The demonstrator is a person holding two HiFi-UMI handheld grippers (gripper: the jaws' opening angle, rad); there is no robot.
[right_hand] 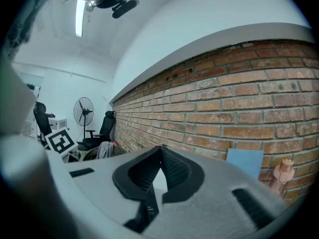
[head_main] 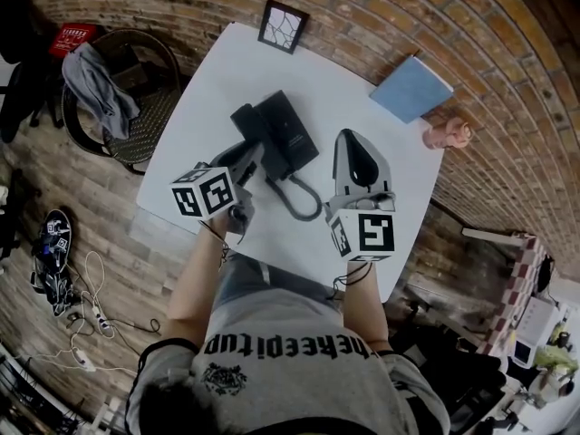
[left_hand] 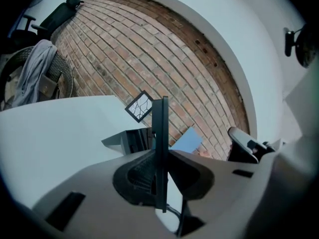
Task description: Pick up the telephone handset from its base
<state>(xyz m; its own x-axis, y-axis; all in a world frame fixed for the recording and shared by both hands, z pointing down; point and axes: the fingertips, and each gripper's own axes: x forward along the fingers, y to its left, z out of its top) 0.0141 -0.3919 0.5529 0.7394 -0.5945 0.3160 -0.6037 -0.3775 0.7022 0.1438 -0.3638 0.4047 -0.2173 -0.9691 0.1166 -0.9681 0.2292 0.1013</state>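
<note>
A black telephone base (head_main: 290, 134) lies mid-table on the white table (head_main: 227, 71), its coiled cord (head_main: 299, 205) looping toward me. The black handset (head_main: 246, 120) sits at the base's left side, with my left gripper (head_main: 250, 155) shut on it. In the left gripper view the handset (left_hand: 160, 126) stands edge-on as a thin dark bar pinched between the pads, raised above the base (left_hand: 130, 141). My right gripper (head_main: 350, 143) rests to the right of the base with its jaws together and nothing in them; in its own view the right gripper (right_hand: 160, 151) faces the brick wall.
A small framed picture (head_main: 283, 25) leans at the table's far edge. A blue notebook (head_main: 412, 87) and a pink object (head_main: 446, 134) lie at the right corner. A wicker chair with grey cloth (head_main: 107, 93) stands left of the table.
</note>
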